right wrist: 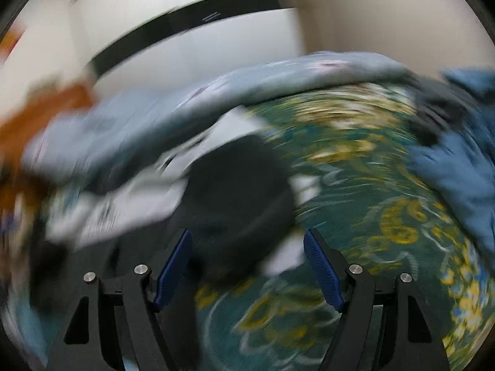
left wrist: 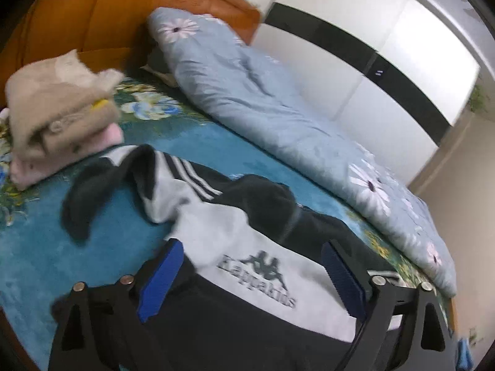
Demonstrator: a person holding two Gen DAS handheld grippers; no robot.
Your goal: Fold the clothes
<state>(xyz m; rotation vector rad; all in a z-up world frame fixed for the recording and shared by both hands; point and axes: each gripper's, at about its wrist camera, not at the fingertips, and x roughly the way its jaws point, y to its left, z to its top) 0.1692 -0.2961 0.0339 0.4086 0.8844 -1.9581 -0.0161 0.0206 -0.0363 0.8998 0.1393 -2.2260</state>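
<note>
One black-and-white sweatshirt [left wrist: 247,266] on the bed [left wrist: 46,247]; left tool [left wrist: 247,266] and right tool [right wrist: 247,266] gape, holding nothing; one stack of folded clothes [left wrist: 58,117] nearby.

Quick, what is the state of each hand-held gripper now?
Left hand-held gripper: open, above the black-and-white garment, holding nothing.
Right hand-held gripper: open, holding nothing.

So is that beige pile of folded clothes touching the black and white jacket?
Apart. In the left wrist view, a strip of blue bedspread shows between the beige pile and the jacket.
</note>
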